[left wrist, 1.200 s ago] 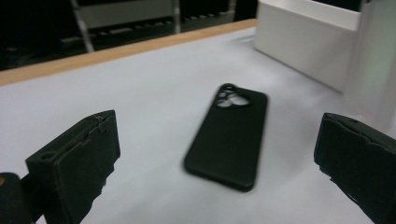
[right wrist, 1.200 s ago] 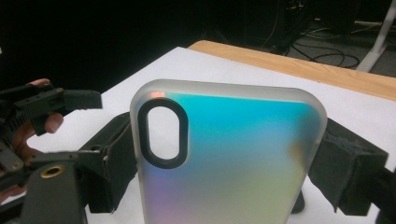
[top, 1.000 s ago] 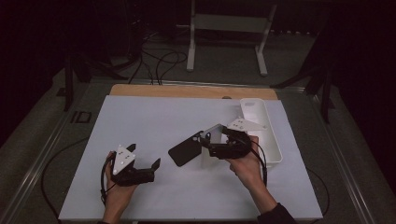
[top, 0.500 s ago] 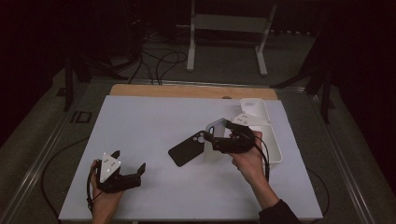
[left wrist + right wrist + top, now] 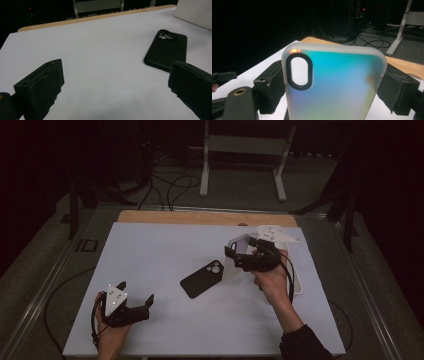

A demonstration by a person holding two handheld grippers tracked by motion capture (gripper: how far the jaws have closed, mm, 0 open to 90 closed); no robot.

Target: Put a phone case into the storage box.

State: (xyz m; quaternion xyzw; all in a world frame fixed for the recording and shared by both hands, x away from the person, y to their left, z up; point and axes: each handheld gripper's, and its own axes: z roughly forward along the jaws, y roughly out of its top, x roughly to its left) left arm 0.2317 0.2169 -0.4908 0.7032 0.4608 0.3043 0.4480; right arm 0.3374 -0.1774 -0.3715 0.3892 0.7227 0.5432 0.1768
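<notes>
Frosted case (image 5: 334,85) sits clamped in my right tool (image 5: 239,256), raised at centre right; black phone (image 5: 202,278) lies mid-desk; my left tool (image 5: 135,301) gapes wide, lower left.

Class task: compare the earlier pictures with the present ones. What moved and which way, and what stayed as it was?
The right gripper lifted the iridescent phone case up and away from the black phone, still gripping it. The left gripper drew back toward the table's near-left corner, jaws open and empty. The black phone stayed put.
</notes>
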